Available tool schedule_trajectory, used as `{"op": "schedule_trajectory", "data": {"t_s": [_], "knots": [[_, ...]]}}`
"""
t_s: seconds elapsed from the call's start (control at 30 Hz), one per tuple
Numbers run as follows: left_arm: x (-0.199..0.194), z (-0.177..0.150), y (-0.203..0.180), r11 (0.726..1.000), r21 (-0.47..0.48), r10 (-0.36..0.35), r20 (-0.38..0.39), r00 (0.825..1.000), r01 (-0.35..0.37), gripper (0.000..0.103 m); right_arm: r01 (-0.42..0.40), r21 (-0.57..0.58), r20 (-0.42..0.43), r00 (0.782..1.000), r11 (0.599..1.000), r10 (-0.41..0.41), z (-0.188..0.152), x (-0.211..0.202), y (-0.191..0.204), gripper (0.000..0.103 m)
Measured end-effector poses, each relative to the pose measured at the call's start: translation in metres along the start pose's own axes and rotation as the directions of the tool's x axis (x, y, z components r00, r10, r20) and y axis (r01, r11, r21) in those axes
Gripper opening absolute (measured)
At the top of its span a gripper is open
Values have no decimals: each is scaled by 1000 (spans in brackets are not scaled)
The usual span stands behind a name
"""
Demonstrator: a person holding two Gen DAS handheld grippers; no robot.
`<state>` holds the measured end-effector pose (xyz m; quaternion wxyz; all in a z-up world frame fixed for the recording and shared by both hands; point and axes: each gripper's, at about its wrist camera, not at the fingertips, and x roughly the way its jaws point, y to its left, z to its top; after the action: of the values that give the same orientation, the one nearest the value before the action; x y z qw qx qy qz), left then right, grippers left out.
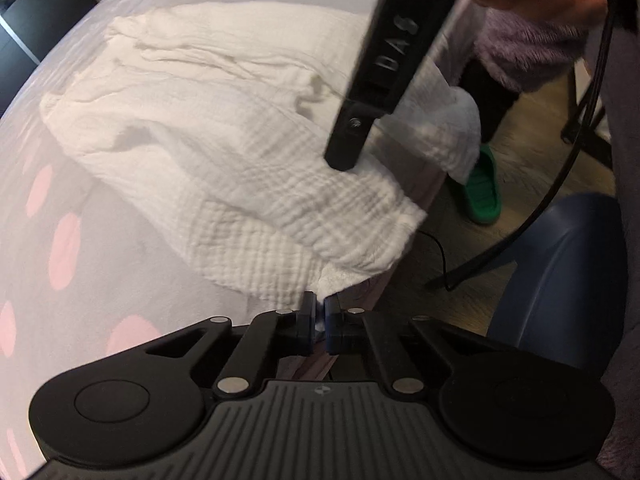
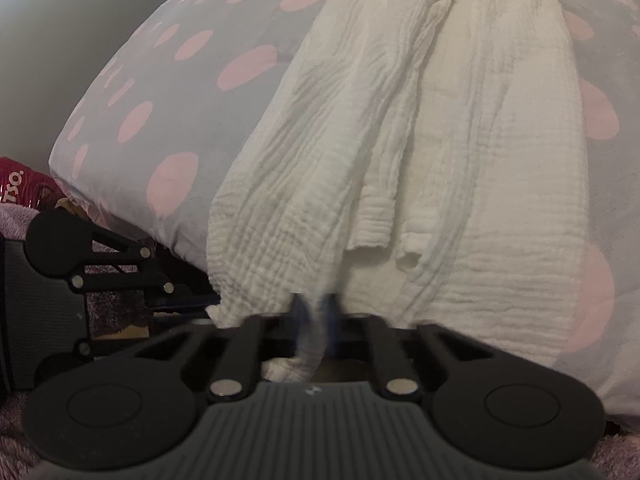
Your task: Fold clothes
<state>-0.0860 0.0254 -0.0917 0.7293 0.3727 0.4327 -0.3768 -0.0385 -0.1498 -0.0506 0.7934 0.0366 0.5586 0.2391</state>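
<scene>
Grey bedsheet [image 1: 120, 240] dotted with pink across the bed, wooden floor [image 1: 532, 184] beside it, blue chair [image 1: 560, 272] close by, dim light.

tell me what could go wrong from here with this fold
1. Both hand-held grippers, left and right, pinch only the hem edge of the white garment, so it could slip free when lifted.
2. The loose sleeve may bunch inside the fold.
3. The hem overhangs the bed, so it might slide off.

Your matte black left gripper [image 1: 320, 322] has ribbed grey housing, round side discs, silver pivot screws and blue-edged pads. At the frame's upper right, "DAS" marks the black right gripper [image 1: 346, 160]. You wear a fuzzy lilac sweater [image 1: 528, 52], dark trousers [image 1: 490, 96] and green slipper [image 1: 482, 192].
</scene>
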Motion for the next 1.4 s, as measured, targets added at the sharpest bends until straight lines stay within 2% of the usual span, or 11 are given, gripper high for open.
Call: {"op": "schedule_trajectory", "data": {"t_s": [0.27, 0.57, 0.73, 0.87, 1.0, 1.07, 1.17, 1.23, 1.3, 1.33, 1.4], "knots": [[-35, -8, -3, 997, -73, 32, -54, 998, -36, 1, 42, 66, 6, 999, 997, -42, -9, -24, -11, 6], [-12, -15, -24, 999, 35, -29, -221, 975, 38, 1, 102, 56, -87, 992, 993, -97, -19, -8, -12, 11], [-32, -12, -4, 995, -67, -79, -126, 989, 71, 2, 85, 25, -35, 996, 996, -84, -22, -20, -4, 16], [-41, -8, 10, 994, -106, -11, -58, 998, 5, 3, 49, -53, -11, 999, 997, -49, -27, -22, 11, 24], [-31, -1, 7, 995, -75, 65, -24, 998, -67, 3, 56, -120, -27, 998, 991, -60, -33, -14, 18, 32], [-23, 3, 3, 995, -45, 91, 10, 996, -90, 14, 75, -152, -43, 996, 986, -82, -37, -7, 19, 39], [-14, 5, -5, 992, 17, 122, 52, 991, -123, 28, 76, -181, -65, 994, 981, -89, -39, 12, 18, 40], [-8, 7, -14, 985, 74, 148, 80, 986, -154, 34, 61, -179, -74, 994, 982, -75, -40, 20, 16, 38], [-2, 6, -25, 974, 129, 175, 101, 979, -188, 42, 60, -184, -69, 995, 981, -74, -39, 20, 17, 22], [4, 5, -28, 968, 151, 185, 105, 977, -200, 42, 61, -187, -65, 995, 980, -75, -39, 19, 17, 8], [11, 4, -33, 960, 184, 197, 102, 975, -213, 42, 44, -182, -37, 998, 982, -51, -36, 10, 18, 6]]}}
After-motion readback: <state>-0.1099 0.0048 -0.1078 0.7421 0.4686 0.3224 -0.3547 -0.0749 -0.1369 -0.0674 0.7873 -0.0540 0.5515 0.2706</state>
